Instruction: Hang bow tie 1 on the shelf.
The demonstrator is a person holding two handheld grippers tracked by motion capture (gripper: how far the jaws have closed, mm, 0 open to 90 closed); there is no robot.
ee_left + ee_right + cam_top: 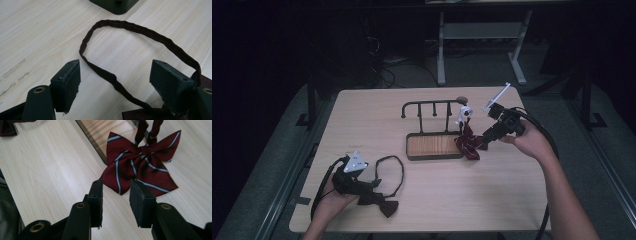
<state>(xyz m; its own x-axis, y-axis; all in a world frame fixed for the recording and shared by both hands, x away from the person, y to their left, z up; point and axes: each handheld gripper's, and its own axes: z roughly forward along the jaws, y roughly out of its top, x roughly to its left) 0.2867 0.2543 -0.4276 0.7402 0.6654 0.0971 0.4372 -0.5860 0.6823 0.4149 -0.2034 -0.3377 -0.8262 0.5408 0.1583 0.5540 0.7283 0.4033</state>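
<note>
The striped bow tie (140,163) hangs from the rack (432,106), seemingly just released; right gripper (116,192) fingers narrowly parted, empty. Left gripper (115,77) fingers wide over the dark bow tie's strap (120,25); grasping it looks next.

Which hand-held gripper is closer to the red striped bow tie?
The right. The right hand-held gripper sits just short of the red striped bow tie, jaws apart with nothing between them. The left hand-held gripper is far across the table, beside a dark bow tie.

no text, label or number can be read on anything here.
</note>
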